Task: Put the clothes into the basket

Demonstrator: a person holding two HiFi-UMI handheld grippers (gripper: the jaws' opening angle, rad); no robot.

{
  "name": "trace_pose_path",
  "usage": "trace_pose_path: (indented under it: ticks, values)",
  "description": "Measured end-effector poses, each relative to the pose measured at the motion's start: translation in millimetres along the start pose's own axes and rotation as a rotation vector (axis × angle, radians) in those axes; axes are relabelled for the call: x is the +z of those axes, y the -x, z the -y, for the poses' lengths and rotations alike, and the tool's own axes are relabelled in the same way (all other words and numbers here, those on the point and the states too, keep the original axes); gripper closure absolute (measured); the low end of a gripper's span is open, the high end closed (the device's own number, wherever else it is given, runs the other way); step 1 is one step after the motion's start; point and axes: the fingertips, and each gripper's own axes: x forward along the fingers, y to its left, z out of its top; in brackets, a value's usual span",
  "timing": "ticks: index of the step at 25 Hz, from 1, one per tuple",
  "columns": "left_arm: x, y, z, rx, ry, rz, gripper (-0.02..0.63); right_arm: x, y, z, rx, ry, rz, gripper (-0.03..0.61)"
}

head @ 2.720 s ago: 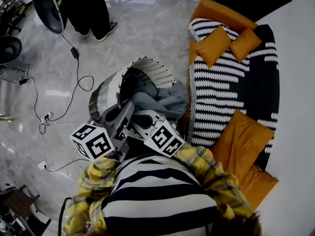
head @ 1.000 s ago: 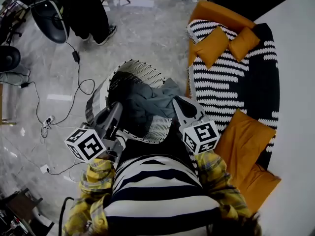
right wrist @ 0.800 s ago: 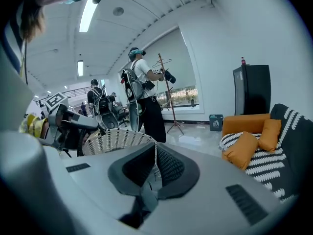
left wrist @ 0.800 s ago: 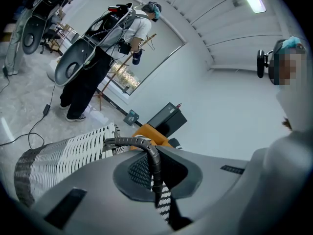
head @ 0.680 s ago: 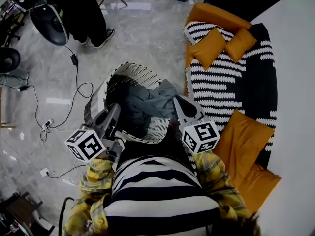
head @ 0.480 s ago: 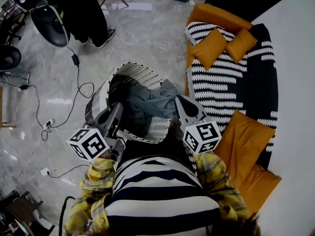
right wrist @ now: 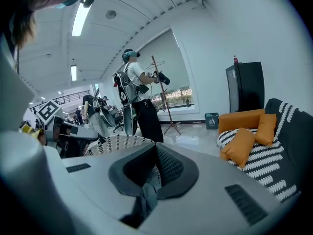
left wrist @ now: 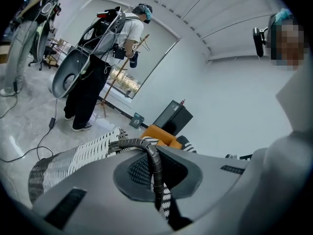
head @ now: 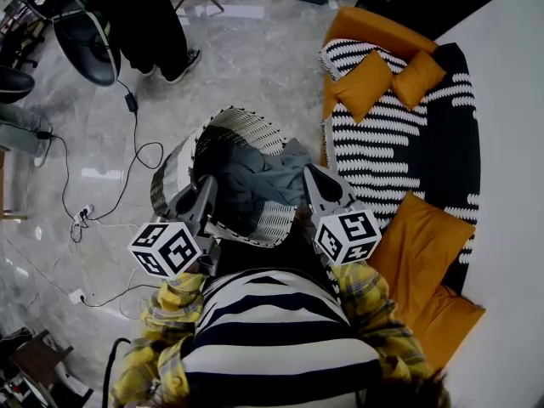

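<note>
Reference item: woven black-and-white basket (head: 259, 126), standing on the marble floor (head: 255, 49) directly ahead of the operator.

Far left of the basket: a black cable (head: 127, 155) trails over the floor. A standing person (head: 157, 24) in dark trousers is up and left of the basket, well apart from it.

At the basket's left rim: left hand-held gripper (head: 204, 192). Its jaws are narrow, clamped on the dark spiral-wrapped handle (left wrist: 152, 163), which runs between the pads.

Inside the basket: grey clothes (head: 255, 177), heaped toward the right side, with part of the heap lying over the right rim.

At the basket's right rim: right hand-held gripper (head: 313, 178), touching that heap. Its jaws are pressed fully together, with a thin fold of the grey cloth pinched between them.

Right of the basket: a black-and-white patterned sofa (head: 399, 143) carrying orange cushions (head: 365, 79). Its near edge is just beside the basket's right rim
</note>
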Motion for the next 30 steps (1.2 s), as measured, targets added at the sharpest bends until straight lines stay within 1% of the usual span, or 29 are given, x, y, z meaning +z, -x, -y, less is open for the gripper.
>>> trace_pose_path:
  ticks: [5, 10, 15, 30]
  values:
    - [0, -3, 1, 0.012, -0.025, 0.000, 0.600, 1, -1, 1, -0.020, -0.015, -0.002, 0.552]
    - [-2, -6, -3, 0.034, -0.026, -0.017, 0.600, 2, -1, 4, -0.033, -0.024, -0.003, 0.552]
    - [-4, -8, -5, 0.034, -0.014, -0.035, 0.600, 1, -3, 6, -0.043, -0.029, -0.009, 0.552]
    - [-5, -7, -6, 0.037, 0.012, -0.043, 0.600, -4, -4, 9, -0.059, -0.028, -0.028, 0.552]
